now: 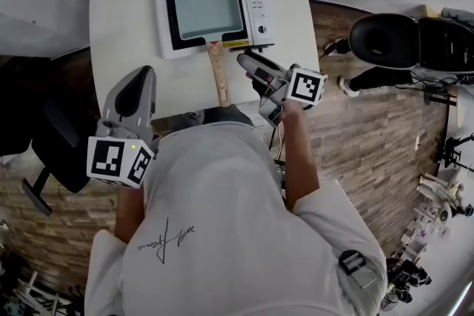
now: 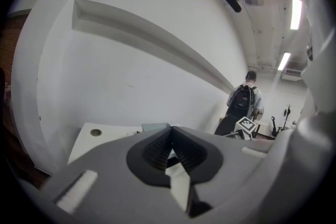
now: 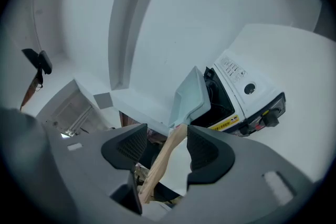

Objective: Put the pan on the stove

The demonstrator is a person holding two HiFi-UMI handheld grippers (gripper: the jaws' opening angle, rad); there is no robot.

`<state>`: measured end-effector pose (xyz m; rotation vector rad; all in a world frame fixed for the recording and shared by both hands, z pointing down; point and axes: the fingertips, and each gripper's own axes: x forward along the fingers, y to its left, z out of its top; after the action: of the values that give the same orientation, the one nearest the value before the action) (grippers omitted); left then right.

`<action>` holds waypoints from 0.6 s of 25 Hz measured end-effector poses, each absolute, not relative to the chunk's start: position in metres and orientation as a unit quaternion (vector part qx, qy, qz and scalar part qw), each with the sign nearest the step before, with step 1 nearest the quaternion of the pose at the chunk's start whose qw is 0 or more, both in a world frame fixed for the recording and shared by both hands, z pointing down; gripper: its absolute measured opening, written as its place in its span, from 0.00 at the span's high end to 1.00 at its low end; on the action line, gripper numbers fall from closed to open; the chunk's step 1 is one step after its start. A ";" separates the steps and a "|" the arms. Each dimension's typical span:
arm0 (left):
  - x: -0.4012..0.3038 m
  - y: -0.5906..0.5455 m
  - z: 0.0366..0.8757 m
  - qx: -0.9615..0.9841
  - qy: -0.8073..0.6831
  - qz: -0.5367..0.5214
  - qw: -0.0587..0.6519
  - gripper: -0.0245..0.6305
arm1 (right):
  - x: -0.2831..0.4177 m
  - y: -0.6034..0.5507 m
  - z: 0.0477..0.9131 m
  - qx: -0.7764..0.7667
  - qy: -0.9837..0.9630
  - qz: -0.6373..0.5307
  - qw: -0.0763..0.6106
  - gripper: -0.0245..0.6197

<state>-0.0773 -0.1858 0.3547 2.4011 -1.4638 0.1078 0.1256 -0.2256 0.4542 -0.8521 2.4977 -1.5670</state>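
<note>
Pan [image 1: 204,4] seated on stove [image 1: 257,5].
Right gripper [image 1: 250,64] jaws apart beside handle [image 1: 219,74], no grip needed; left gripper [image 1: 139,81] closed, empty.

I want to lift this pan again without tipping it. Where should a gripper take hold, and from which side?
Probably the wooden handle, about mid-length, coming from the table's near edge. It sticks straight out of the pan, past the stove, toward the person. It is narrow, so jaws can close across its width; the pan body looks too wide.
</note>
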 end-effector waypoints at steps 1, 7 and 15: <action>-0.077 -0.184 0.354 0.844 -0.511 0.037 0.162 0.89 | 0.127 -0.224 0.447 -0.285 0.817 -0.500 0.041 0.60; -0.077 -0.173 0.346 0.853 -0.499 0.029 0.150 0.89 | 0.133 -0.208 0.403 -0.319 0.832 -0.448 0.076 0.66; -0.088 -0.155 0.327 0.852 -0.504 0.006 0.139 0.89 | 0.130 -0.178 0.341 -0.357 0.852 -0.371 0.092 0.79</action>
<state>-0.0881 -0.1555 0.3270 2.4631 -1.4569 0.0162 0.1301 -0.1784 0.3409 -1.0612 2.5305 -1.1032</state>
